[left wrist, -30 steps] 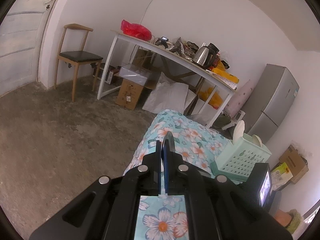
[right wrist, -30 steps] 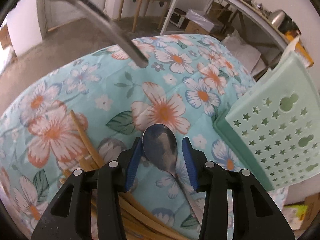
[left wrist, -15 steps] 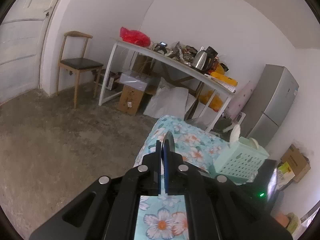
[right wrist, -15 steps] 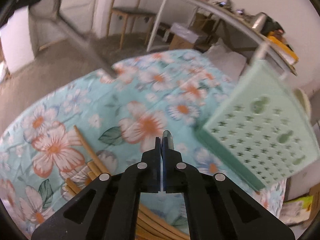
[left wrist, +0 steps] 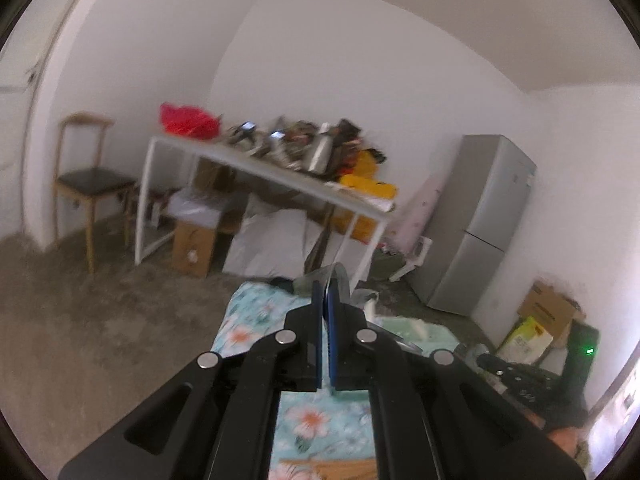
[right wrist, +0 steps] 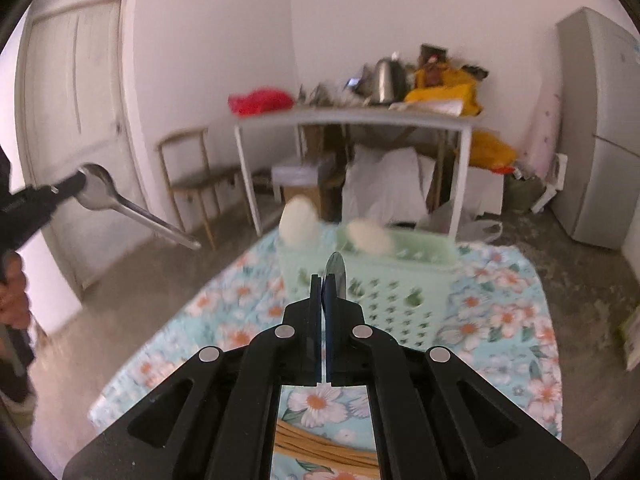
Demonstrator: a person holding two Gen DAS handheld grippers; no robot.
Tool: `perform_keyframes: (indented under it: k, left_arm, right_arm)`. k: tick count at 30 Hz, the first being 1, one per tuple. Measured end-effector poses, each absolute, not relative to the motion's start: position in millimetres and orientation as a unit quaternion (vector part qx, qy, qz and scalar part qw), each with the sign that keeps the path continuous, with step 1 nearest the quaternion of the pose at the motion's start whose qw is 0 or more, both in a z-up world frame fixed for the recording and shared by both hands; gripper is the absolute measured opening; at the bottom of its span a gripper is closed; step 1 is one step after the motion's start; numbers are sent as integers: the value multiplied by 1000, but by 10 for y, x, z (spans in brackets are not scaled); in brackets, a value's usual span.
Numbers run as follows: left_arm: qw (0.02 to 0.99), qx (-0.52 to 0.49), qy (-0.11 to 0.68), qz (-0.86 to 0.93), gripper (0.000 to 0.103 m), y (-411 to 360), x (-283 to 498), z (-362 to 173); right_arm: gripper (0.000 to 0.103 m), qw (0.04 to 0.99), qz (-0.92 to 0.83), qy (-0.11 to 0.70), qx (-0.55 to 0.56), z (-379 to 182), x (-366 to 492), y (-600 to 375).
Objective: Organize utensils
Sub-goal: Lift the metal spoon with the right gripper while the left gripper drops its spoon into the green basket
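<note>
Two spoons ride above the flowered desk (right wrist: 516,320), one in each of my grippers, both lifted clear so they can travel to the mint-green caddy (right wrist: 384,280) without dragging on the cloth

My right gripper (right wrist: 325,280) has its fingers pinched together on a steel spoon (right wrist: 335,266), whose bowl stands edge-on just past the tips at twelve o'clock; I hold it by the thin side so the handle can drop straight into a slot. The caddy sits directly ahead at twelve o'clock on the desk, upright, its perforated wall toward me, with two pale spoon heads (right wrist: 298,220) already poking over the rim. That suggests the spoon compartment is the one I am aiming for, though which slot I cannot tell through the blur

My left gripper (left wrist: 326,296) is likewise clamped, its blue pads closed on the second spoon (left wrist: 340,278), seen only as a sliver of metal at the tips. In the right wrist view that same spoon (right wrist: 120,204) juts in at nine o'clock, bowl gripped, handle pointing down toward the desk, held well apart from the caddy, seemingly waiting its turn so the two tools do not collide

At six o'clock, below my right fingers, wooden chopsticks (right wrist: 320,444) lie on the cloth, not yet sorted. The likely risk is a spoon pivoting in such a narrow pinch
</note>
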State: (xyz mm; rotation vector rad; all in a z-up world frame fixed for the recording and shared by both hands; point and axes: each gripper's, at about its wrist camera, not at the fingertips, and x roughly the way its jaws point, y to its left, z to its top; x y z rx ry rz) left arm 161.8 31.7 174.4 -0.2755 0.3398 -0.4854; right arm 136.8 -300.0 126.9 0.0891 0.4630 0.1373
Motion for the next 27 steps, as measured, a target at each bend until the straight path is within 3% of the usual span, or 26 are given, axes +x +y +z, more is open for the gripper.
perform_keyframes:
  k: [10,18,27]
  left_arm:
    - [963,30,121,-240,1,-646,1814,2123]
    - [961,165,104,-198,1,-1095,1845,1989]
    - [950,219,119,-186,1,-1470,2009,1828]
  right_arm:
    - [0,977,67,174,104,1456,1164,-3422]
    - [0,977,67,168,111,1460,1131,-3539]
    - [0,977,67,166,114,1406,1064,-3605]
